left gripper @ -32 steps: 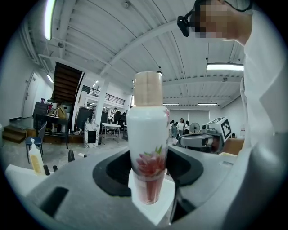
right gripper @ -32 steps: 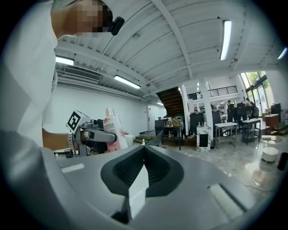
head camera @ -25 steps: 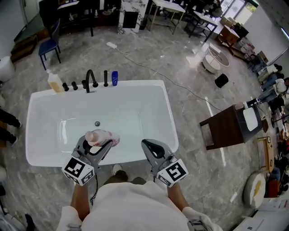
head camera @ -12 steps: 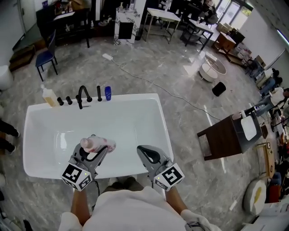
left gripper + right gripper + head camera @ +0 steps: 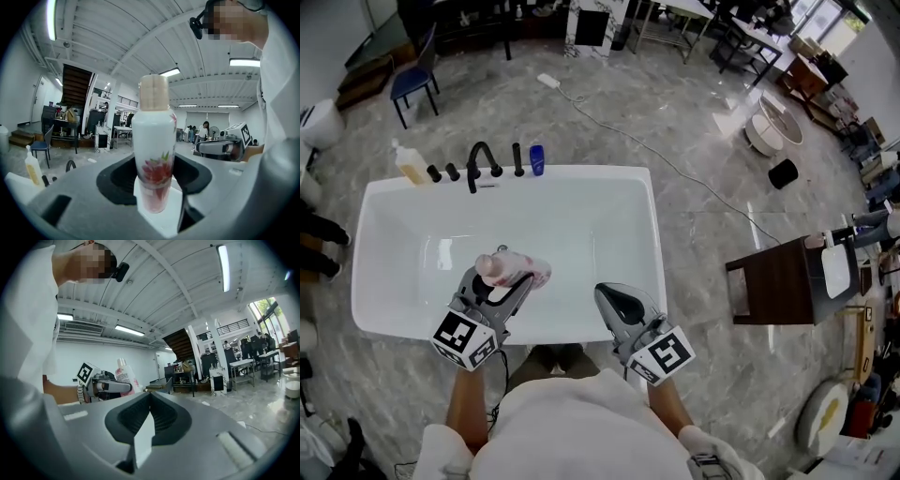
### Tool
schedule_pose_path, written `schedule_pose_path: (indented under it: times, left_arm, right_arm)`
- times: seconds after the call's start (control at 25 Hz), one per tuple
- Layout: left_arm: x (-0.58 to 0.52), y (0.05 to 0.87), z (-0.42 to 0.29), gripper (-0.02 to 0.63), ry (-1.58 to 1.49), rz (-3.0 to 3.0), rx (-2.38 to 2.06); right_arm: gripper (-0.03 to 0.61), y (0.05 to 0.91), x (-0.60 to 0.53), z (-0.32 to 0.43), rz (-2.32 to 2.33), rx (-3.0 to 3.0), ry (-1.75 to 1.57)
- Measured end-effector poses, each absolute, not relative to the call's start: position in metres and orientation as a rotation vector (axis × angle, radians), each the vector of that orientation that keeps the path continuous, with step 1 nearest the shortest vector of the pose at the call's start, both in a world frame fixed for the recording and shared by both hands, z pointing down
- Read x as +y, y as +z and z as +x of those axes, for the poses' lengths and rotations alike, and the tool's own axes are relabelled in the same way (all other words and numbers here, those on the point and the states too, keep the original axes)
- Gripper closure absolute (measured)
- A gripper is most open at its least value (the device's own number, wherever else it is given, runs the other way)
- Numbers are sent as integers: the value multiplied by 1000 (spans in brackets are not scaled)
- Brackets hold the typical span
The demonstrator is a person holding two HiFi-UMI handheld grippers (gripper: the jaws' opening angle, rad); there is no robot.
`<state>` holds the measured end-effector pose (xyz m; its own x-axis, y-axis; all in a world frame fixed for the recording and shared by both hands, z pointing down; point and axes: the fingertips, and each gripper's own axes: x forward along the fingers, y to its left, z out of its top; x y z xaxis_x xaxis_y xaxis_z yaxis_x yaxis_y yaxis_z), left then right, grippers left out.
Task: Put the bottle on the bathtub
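Jaws of the left hand-held gripper (image 5: 499,284) are clamped on the bottle (image 5: 153,154), white with a red flower print and a beige cap, which is held above the near part of the bathtub (image 5: 654,234). Jaws of the right hand-held gripper (image 5: 619,306) are pressed together with nothing between them; it is held alongside, over the near rim.

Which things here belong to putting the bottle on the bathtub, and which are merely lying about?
Job in hand: flowered white bottle, clamped in the left gripper; white bathtub.

Lying about: yellow soap bottle, black tap and blue bottle on the tub's far rim; blue chair; dark wooden side table.
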<state>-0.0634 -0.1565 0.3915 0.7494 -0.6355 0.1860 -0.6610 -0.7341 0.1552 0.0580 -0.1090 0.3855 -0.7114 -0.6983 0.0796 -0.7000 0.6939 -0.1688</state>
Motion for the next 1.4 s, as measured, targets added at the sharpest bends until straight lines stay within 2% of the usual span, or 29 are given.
schedule_pose_path:
  times: [0.64, 0.92, 1.4]
  left_arm:
    - [-284, 490, -35, 391, 260, 2735, -937]
    - [-346, 565, -11, 391, 288, 2753, -937]
    - [-428, 705, 21, 391, 310, 2745, -951]
  right_arm:
    - [581, 476, -162, 70, 1316, -2721, 523]
    - [581, 546, -189, 87, 1334, -2649, 581]
    - [581, 671, -174, 85, 1262, -2580, 825]
